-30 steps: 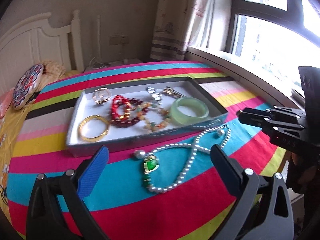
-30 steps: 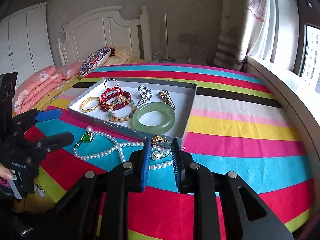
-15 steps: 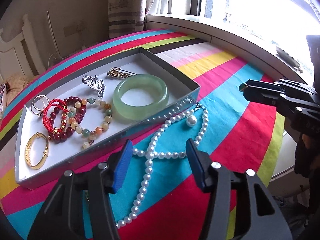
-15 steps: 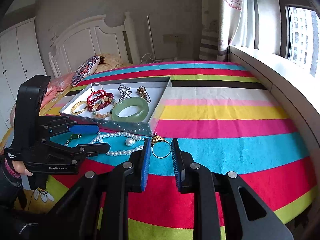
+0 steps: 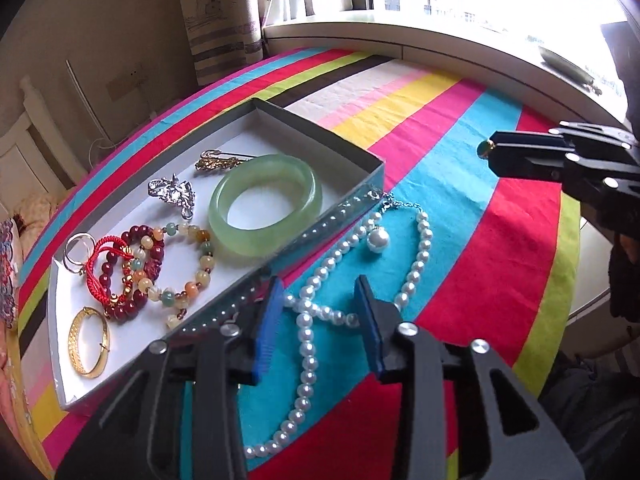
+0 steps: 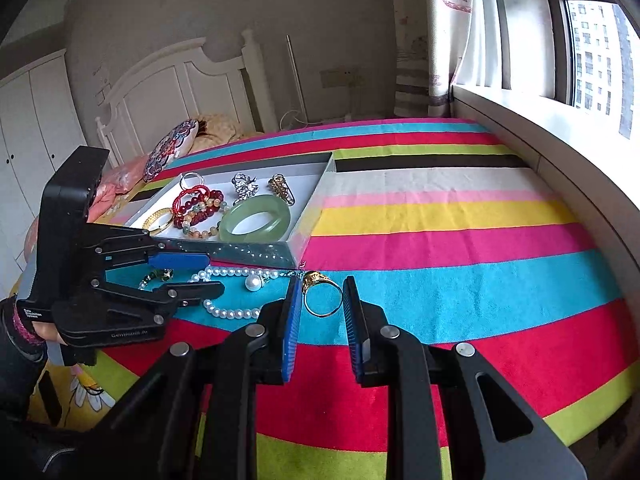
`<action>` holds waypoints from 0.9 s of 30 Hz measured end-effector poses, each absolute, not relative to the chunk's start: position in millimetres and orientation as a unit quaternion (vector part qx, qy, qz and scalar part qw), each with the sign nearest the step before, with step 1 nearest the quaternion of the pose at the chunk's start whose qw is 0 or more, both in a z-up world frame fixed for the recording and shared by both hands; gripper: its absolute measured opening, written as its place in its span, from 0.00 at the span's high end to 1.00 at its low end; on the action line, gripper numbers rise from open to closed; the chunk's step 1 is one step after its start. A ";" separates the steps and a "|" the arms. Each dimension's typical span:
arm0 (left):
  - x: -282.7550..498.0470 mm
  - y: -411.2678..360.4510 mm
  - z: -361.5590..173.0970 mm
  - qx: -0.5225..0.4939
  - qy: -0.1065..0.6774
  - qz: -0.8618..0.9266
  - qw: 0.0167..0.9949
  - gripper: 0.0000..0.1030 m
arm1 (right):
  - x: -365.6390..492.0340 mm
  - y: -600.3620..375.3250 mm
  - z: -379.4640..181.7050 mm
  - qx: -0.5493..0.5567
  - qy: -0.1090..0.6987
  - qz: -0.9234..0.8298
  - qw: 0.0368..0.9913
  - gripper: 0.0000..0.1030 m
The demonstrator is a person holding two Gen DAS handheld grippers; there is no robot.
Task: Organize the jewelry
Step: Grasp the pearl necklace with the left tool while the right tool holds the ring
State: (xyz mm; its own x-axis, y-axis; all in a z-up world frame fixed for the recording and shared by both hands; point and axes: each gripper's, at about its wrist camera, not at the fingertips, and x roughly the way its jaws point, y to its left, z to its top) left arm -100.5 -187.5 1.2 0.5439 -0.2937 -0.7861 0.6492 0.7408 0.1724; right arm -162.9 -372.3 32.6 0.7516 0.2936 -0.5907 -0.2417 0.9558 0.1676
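A white pearl necklace (image 5: 320, 312) lies on the striped cloth beside a grey jewelry tray (image 5: 316, 222). My left gripper (image 5: 318, 322) is open, its blue pads either side of the pearl strands, close over them. It also shows in the right wrist view (image 6: 196, 276). My right gripper (image 6: 322, 300) is shut on a gold ring (image 6: 320, 294) and holds it above the cloth. In the left wrist view the right gripper (image 5: 490, 152) is at the right with the ring's tip showing. The tray holds a green jade bangle (image 5: 266, 204), bead bracelets (image 5: 160, 268), a gold bangle (image 5: 89, 342) and brooches.
A green pendant (image 6: 160, 276) on the necklace lies behind the left gripper. A white windowsill (image 6: 560, 152) runs along the right. A headboard (image 6: 168, 92) and pillows (image 6: 168, 152) stand at the far left.
My left gripper has moved closer to the pearl necklace and its jaws have narrowed around the strands. My right gripper still holds the ring and has shifted slightly.
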 end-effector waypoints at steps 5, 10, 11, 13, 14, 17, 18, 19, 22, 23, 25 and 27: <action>-97.7 -195.0 1.3 0.246 0.382 -0.271 0.849 0.90 | -163.8 -370.9 31.4 0.043 0.323 0.145 0.934 0.79; -99.7 -194.1 2.6 0.254 0.377 -0.269 0.849 0.93 | -164.0 -374.1 31.2 0.049 0.323 0.144 0.934 0.79; -101.4 -193.1 4.1 0.251 0.373 -0.268 0.852 0.93 | -164.1 -374.9 31.1 0.050 0.323 0.143 0.934 0.79; -105.1 -193.0 9.8 0.242 0.364 -0.270 0.858 0.93 | -164.8 -375.6 30.9 0.051 0.322 0.142 0.935 0.79; -107.6 -192.8 14.2 0.236 0.358 -0.271 0.861 0.93 | -165.0 -376.1 31.1 0.052 0.321 0.141 0.935 0.79; -114.8 -191.6 36.2 0.213 0.332 -0.277 0.876 0.93 | -165.5 -376.1 31.5 0.051 0.320 0.141 0.936 0.79; -116.7 -191.9 43.2 0.206 0.324 -0.281 0.879 0.93 | -166.1 -376.2 32.0 0.052 0.318 0.142 0.936 0.79; -118.9 -192.0 50.7 0.199 0.318 -0.288 0.881 0.93 | -166.5 -376.5 32.5 0.053 0.317 0.142 0.936 0.79; -124.8 -198.0 66.3 0.190 0.306 -0.308 0.881 0.93 | -167.3 -376.3 33.5 0.052 0.316 0.143 0.936 0.79; -126.9 -200.5 68.7 0.193 0.303 -0.310 0.880 0.93 | -167.5 -376.6 33.6 0.053 0.316 0.143 0.936 0.79; -130.0 -205.7 71.2 0.198 0.300 -0.314 0.879 0.93 | -168.6 -376.6 34.0 0.052 0.316 0.144 0.936 0.79; -132.7 -211.5 71.5 0.204 0.297 -0.312 0.879 0.93 | -168.7 -376.9 34.5 0.052 0.315 0.145 0.937 0.79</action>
State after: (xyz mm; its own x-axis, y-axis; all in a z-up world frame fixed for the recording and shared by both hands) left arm -132.7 -211.5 71.5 0.6287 -0.4280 -0.6493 0.6705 0.7212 0.1739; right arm -168.7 -376.9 34.5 0.7598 0.3044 -0.5745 -0.2386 0.9525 0.1892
